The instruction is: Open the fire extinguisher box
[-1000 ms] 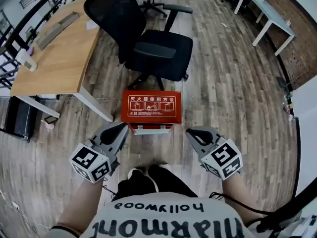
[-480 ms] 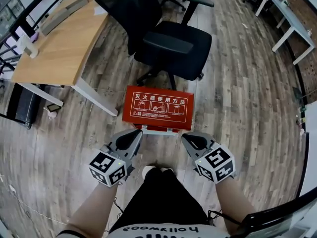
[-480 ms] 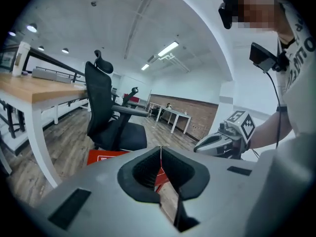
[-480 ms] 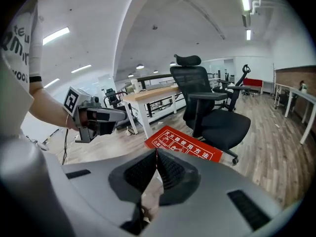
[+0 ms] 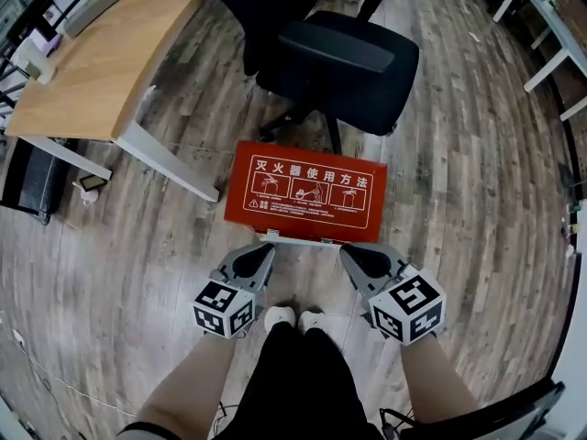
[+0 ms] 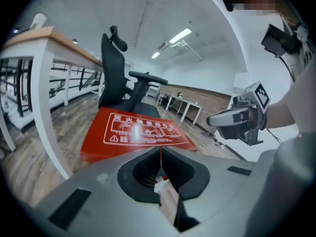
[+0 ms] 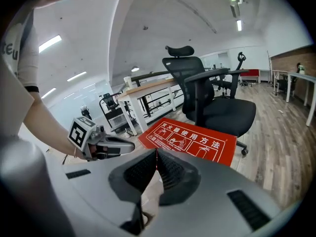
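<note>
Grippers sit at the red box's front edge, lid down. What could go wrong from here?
The left gripper and right gripper both have jaws together; without opening, they may slip off the fire extinguisher box lid edge. The office chair stands close behind the box, so a lid swinging back might hit it.

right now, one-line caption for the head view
Left gripper and right gripper, both shut, poised before the closed red box

Head view: the office chair [image 5: 344, 58] is cut off at 12 o'clock and the bench [image 5: 96, 71] at 10 o'clock. The fire extinguisher box [image 5: 307, 192] shows only a sliver of its front face at 6 o'clock. Its smaller lid print is illegible.
</note>
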